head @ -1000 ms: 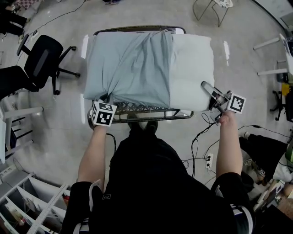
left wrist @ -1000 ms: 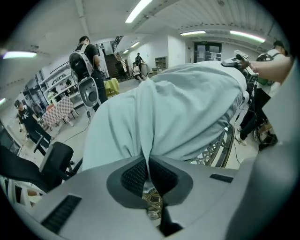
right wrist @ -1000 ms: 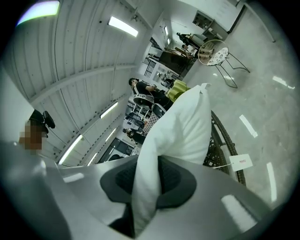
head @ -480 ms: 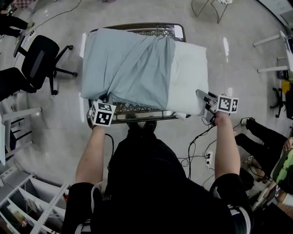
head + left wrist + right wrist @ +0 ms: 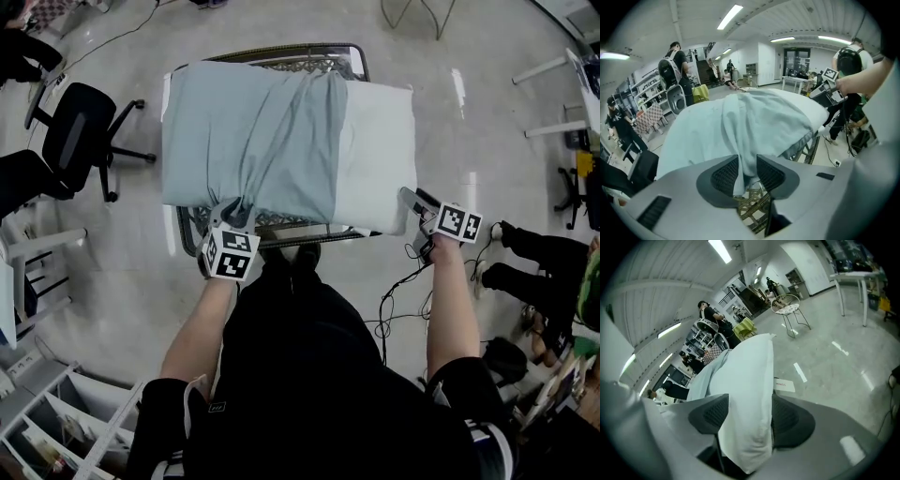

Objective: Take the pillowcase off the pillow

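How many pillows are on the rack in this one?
1: the pillow lies across the metal rack, its left part inside the blue pillowcase, its right part bare. No other is visible.

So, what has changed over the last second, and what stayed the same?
The left gripper slid right along the near edge, and its jaws have just been opening, the pillowcase fold still between them. The right gripper closed in on the pillow, jaws opening, with the bare corner now between them. The pillowcase still covers the pillow's left part.
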{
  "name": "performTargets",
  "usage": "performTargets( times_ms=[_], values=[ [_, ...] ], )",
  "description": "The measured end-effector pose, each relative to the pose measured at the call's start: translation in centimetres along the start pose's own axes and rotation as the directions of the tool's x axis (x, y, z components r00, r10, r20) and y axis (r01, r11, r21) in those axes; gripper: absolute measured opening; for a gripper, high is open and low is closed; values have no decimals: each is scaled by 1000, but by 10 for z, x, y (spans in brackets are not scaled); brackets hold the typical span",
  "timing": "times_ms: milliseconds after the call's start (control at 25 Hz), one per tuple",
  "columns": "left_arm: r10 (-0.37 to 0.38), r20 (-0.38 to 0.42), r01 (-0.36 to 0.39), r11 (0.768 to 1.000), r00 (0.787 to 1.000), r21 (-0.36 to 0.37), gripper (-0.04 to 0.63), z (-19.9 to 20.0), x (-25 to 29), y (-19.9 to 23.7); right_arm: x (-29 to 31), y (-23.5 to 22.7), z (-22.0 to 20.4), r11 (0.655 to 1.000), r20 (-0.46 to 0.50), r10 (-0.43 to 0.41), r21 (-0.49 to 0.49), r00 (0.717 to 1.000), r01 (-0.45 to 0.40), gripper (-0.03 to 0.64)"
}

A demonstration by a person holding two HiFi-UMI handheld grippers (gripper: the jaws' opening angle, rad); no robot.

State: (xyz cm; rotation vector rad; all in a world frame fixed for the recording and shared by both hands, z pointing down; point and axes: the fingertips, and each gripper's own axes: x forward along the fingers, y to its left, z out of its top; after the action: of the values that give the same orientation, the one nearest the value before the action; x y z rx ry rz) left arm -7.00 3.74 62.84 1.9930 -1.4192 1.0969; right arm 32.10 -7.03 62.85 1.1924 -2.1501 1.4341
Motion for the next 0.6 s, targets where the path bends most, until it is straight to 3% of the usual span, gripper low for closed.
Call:
performTargets(
  times_ms=[160, 400, 480, 600],
  values=[
    [-44, -3, 44, 999, 999, -10, 180, 2, 6, -24, -11, 11, 8, 994, 36, -34, -101, 999, 37, 299],
    [-133, -39, 132, 991, 990, -26, 221, -3, 14, -60, -9, 46, -13, 983, -4, 9, -183, 1000, -9, 299],
    [-121, -54, 121, 993, 991, -12, 227, -9, 16, -65, -9, 56, -27, 983, -25, 26, -183, 999, -30, 299],
    [-21, -61, 25, 998, 998, 54, 272, -15, 26, -53, -7, 74, -62, 965, -107, 27, -259, 994, -54, 304]
  ],
)
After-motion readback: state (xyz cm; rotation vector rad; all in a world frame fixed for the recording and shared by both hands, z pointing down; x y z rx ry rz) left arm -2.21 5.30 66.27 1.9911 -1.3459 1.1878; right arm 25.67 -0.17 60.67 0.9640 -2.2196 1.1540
